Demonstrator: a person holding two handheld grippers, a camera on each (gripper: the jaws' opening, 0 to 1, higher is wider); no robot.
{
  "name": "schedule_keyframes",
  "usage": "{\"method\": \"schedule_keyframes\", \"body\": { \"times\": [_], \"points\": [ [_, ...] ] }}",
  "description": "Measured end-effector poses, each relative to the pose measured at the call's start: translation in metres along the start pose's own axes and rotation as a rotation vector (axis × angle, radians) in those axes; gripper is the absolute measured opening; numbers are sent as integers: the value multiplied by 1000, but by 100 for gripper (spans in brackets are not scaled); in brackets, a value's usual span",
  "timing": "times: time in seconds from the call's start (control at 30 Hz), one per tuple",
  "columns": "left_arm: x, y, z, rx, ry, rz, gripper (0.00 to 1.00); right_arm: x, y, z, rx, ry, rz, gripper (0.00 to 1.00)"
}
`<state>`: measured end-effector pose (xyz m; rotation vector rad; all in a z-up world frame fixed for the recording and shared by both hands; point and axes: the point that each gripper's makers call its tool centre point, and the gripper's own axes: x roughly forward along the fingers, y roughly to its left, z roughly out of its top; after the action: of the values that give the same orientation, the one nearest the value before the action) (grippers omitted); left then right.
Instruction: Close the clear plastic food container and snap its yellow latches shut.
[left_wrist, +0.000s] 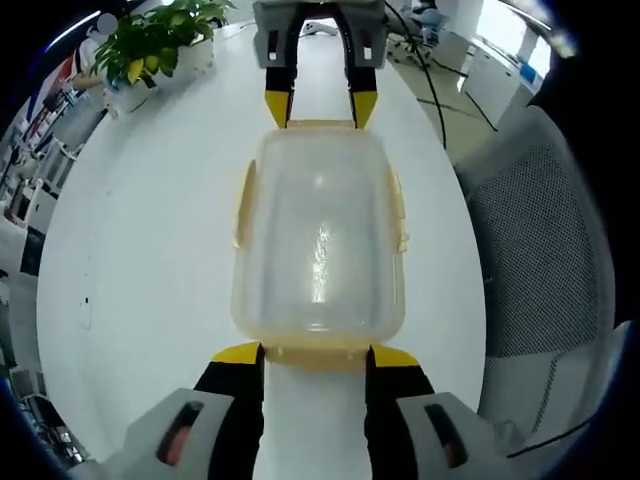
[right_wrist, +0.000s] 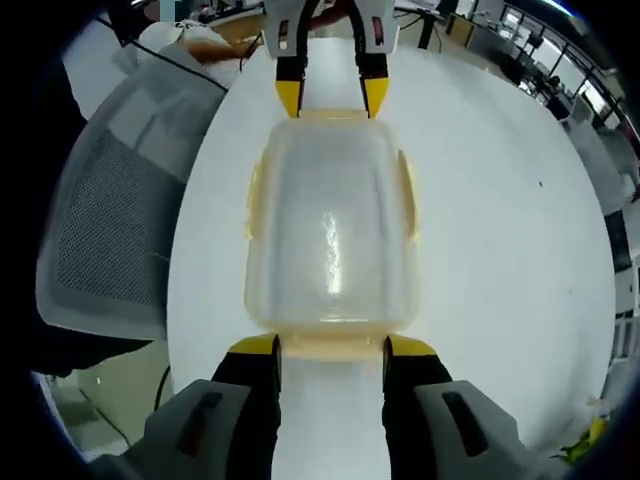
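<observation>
A clear plastic food container (left_wrist: 320, 235) with its lid on lies on the white table (left_wrist: 140, 280). Yellow latches (left_wrist: 243, 205) run along its sides and ends. My left gripper (left_wrist: 316, 355) is open at the near end, its yellow tips either side of the end latch (left_wrist: 315, 350). At the opposite end my right gripper (left_wrist: 321, 108) is open too, its tips at the far edge. In the right gripper view the container (right_wrist: 330, 230) is seen from the other end, with my right gripper (right_wrist: 331, 348) near and my left gripper (right_wrist: 332, 97) far.
A potted plant (left_wrist: 160, 45) stands at the table's far left corner. A grey mesh chair (left_wrist: 540, 260) is beside the table and also appears as the mesh chair (right_wrist: 100, 220). Black cables (left_wrist: 425, 60) trail off the far right edge.
</observation>
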<state>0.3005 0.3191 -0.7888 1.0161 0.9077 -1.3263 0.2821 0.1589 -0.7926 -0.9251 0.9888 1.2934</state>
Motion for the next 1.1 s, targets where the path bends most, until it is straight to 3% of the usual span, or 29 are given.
{"method": "schedule_keyframes", "body": {
  "times": [0.63,0.7,0.87,0.9,0.93,1.0,1.03,1.07,1.1],
  "points": [
    [0,2,-1,1,-12,19,35,0,0,-1,15,-109,-1,38],
    [0,3,-2,-33,-9,26,35,0,1,-4,18,-101,-3,37],
    [-4,5,-13,-88,-4,48,36,-8,-2,-10,131,-138,-23,37],
    [-5,2,-17,-142,-13,38,36,-12,-4,-10,195,-176,-32,37],
    [-7,-1,-14,-264,-84,18,37,-14,-4,-9,242,-213,-29,38],
    [-11,0,-16,-399,-165,12,39,-20,-3,-10,378,-280,-8,38],
    [-12,1,-21,-462,-185,17,39,-21,-2,-13,427,-297,-5,36],
    [-13,4,-31,-603,-190,35,38,-24,-1,-15,506,-336,5,33],
    [-13,6,-38,-687,-194,52,38,-25,-1,-16,547,-359,10,32]
  ]
}}
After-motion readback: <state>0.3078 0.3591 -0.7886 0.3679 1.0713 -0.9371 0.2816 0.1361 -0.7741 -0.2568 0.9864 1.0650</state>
